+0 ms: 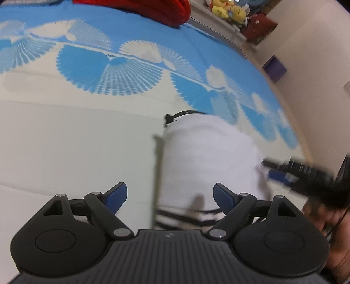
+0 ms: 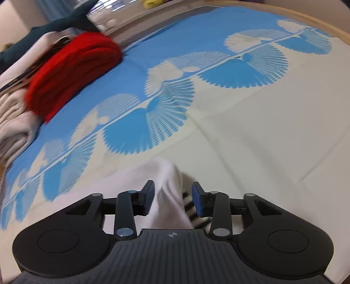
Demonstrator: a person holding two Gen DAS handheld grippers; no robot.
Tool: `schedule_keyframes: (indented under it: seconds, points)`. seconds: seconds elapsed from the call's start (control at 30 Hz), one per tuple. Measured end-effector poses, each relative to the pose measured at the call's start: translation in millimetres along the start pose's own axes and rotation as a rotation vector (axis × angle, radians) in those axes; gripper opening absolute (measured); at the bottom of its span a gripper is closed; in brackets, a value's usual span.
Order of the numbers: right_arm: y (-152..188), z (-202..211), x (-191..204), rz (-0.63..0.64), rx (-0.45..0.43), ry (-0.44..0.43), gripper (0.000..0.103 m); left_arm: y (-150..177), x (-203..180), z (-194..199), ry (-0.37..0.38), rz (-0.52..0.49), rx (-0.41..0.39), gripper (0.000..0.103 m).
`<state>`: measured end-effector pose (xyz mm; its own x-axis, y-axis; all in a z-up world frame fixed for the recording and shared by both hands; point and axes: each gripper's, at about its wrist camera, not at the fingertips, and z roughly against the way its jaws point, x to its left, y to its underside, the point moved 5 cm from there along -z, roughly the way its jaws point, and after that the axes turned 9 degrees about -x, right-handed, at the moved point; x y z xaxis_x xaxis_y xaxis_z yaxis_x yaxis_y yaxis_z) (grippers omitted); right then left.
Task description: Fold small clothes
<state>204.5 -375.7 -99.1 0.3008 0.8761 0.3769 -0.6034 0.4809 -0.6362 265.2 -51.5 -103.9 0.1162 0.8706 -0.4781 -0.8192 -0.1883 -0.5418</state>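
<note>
A small white garment point(image 1: 207, 157) with black stripes at its hem lies on the bedsheet point(image 1: 76, 142), in front of my left gripper point(image 1: 170, 194), which is open and empty above its near striped end. My right gripper point(image 1: 282, 172) shows blurred at the garment's right edge. In the right wrist view the right gripper point(image 2: 172, 196) has its jaws around a fold of the white garment point(image 2: 166, 196); the striped hem point(image 2: 192, 207) lies against the right finger. The jaws stand partly closed on the cloth.
The sheet is cream with a blue fan pattern point(image 2: 153, 109). A stack of folded clothes with a red knit on top point(image 2: 72, 72) sits at the far side, also in the left wrist view point(image 1: 153, 8). Yellow plush toys point(image 1: 229, 11) sit on a shelf beyond the bed.
</note>
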Motion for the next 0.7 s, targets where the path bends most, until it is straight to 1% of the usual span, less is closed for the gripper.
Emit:
schedule_keyframes:
  seconds: [0.03,0.07,0.13,0.17,0.2,0.27,0.33,0.4,0.47,0.5,0.57,0.63,0.67,0.7]
  points:
    - [3,3,0,0.023,0.022,-0.017,0.054,-1,0,-3,0.013,0.017,0.007,0.091]
    - [8,4,-1,0.050,0.058,-0.034,0.057,-1,-1,-7,0.019,0.029,0.015,0.092]
    - [22,-1,-6,0.095,0.146,-0.037,0.057,1,1,-21,0.012,0.041,0.045,0.093]
    - [28,-4,-10,0.110,0.181,-0.030,0.058,4,4,-30,0.004,0.050,0.064,0.093]
    - [33,-7,-13,0.116,0.207,-0.023,0.059,7,7,-39,0.001,0.074,0.084,0.096]
    - [37,-12,-19,0.102,0.224,-0.013,0.063,10,15,-53,0.016,0.129,0.109,0.097]
    - [37,-16,-23,0.073,0.231,-0.016,0.063,11,18,-63,0.053,0.184,0.124,0.098]
    - [37,-19,-22,0.077,0.229,-0.021,0.055,12,16,-71,0.094,0.217,0.132,0.097]
    - [39,-21,-17,0.067,0.240,-0.051,0.037,13,11,-77,0.126,0.221,0.136,0.092]
    - [40,-22,-14,0.059,0.245,-0.064,0.033,15,8,-78,0.143,0.223,0.133,0.087]
    - [39,-23,-10,0.058,0.248,-0.076,0.022,15,3,-79,0.133,0.200,0.111,0.080]
    - [38,-26,-6,0.063,0.246,-0.079,0.017,13,-1,-74,0.114,0.171,0.095,0.058]
    - [37,-28,-7,0.064,0.242,-0.081,0.014,9,-4,-71,0.106,0.154,0.087,0.053]
    - [35,-28,-5,0.061,0.235,-0.082,0.012,1,-9,-64,0.095,0.110,0.072,0.047]
